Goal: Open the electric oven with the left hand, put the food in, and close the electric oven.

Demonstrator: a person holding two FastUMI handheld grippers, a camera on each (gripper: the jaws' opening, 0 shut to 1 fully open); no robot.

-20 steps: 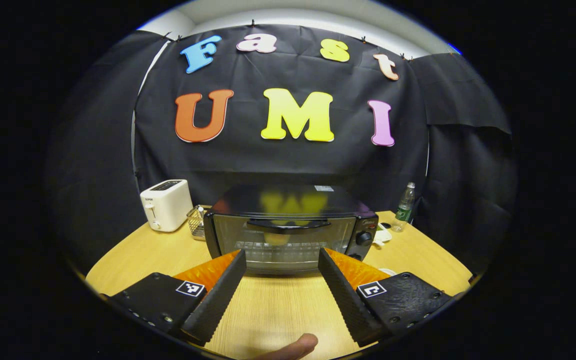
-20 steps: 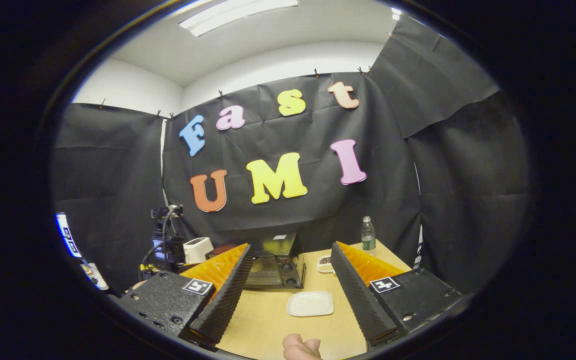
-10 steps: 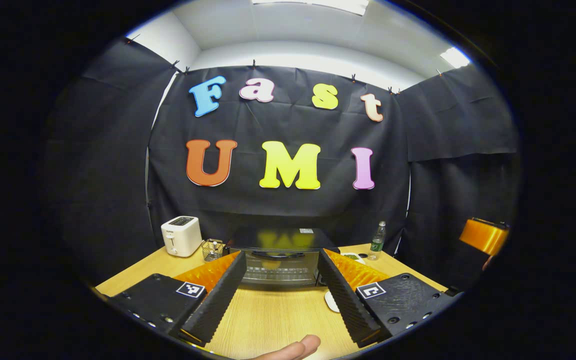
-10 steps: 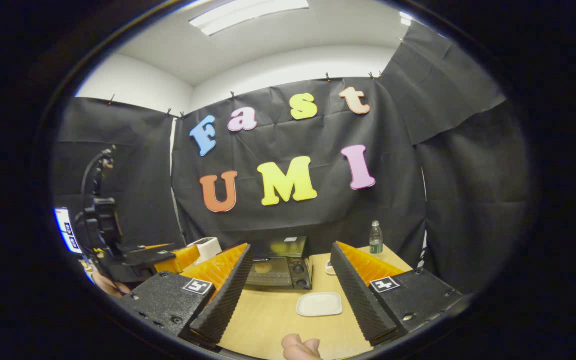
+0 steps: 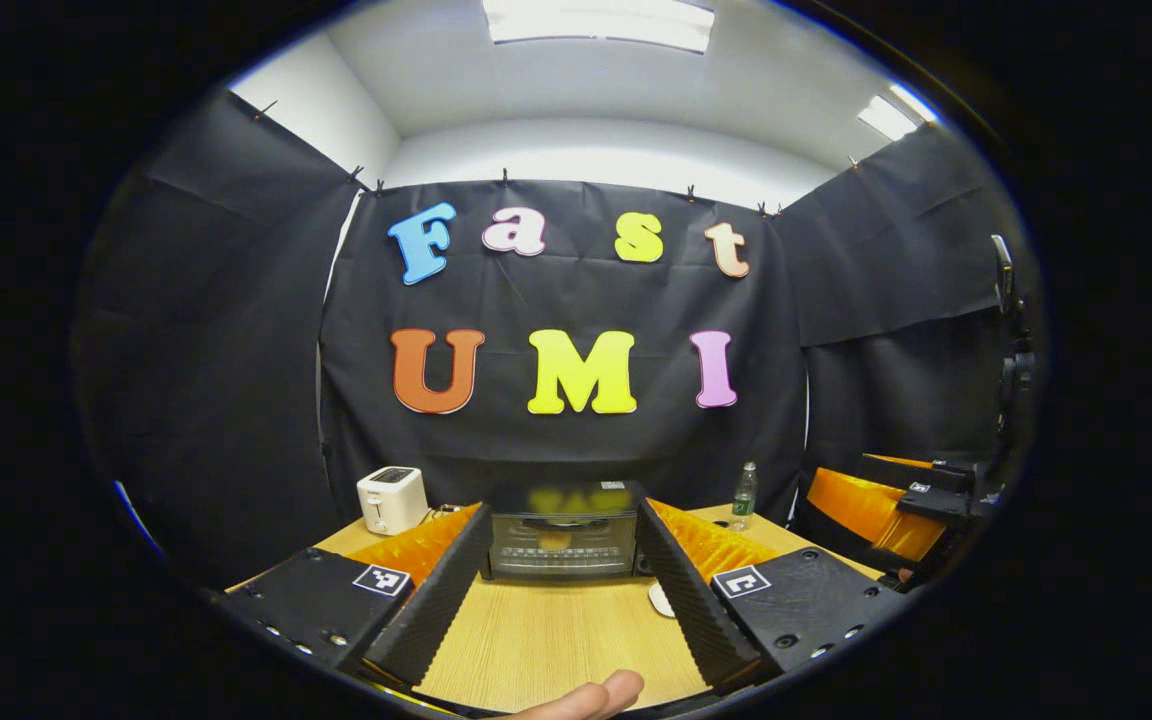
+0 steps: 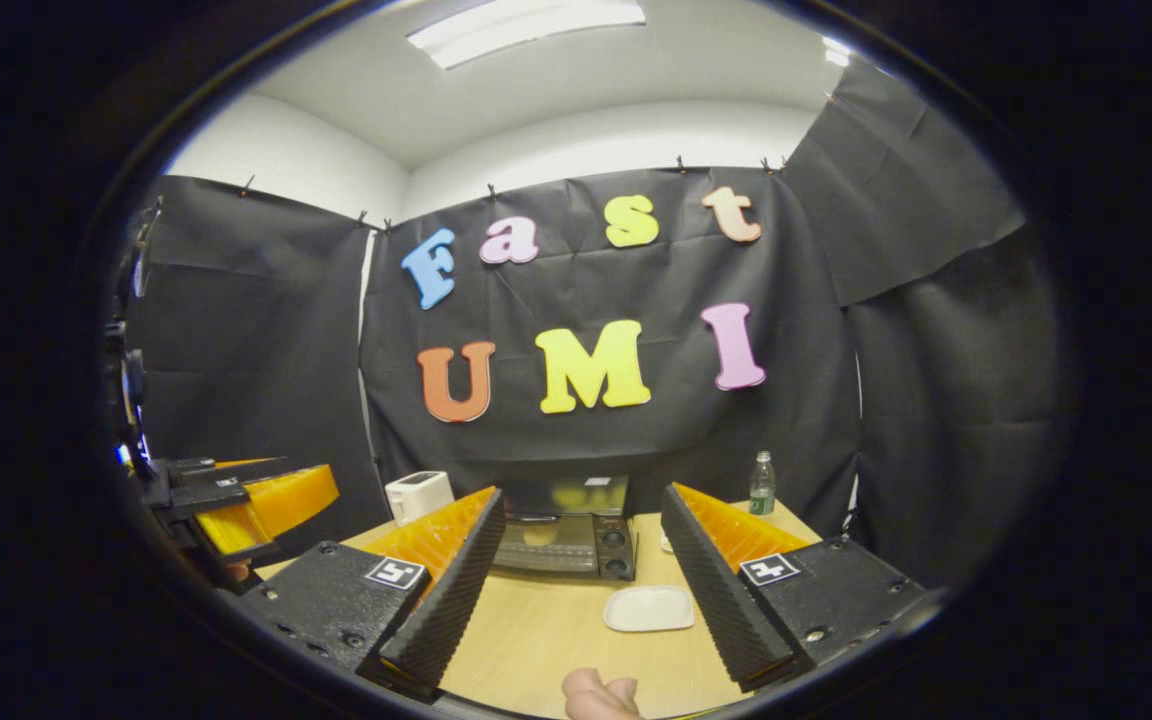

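Left gripper (image 5: 561, 600) near, fingers wide apart, holding nothing, above wooden bench (image 5: 556, 640). Right gripper (image 6: 581, 590) same: fingers wide apart, holding nothing. White plate (image 6: 648, 608) on bench between right fingers, looks bare. Farther back, electric oven (image 5: 561, 532) in middle of bench, door closed; something pale shows through glass, too blurry to tell. White toaster (image 5: 392, 499) left of oven. Water bottle (image 5: 743, 495) right of oven, by black wall.

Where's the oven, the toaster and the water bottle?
oven (image 5: 561, 545), left gripper view, glass door.
toaster (image 5: 392, 500), left gripper view, front face.
water bottle (image 6: 761, 486), right gripper view, its body.
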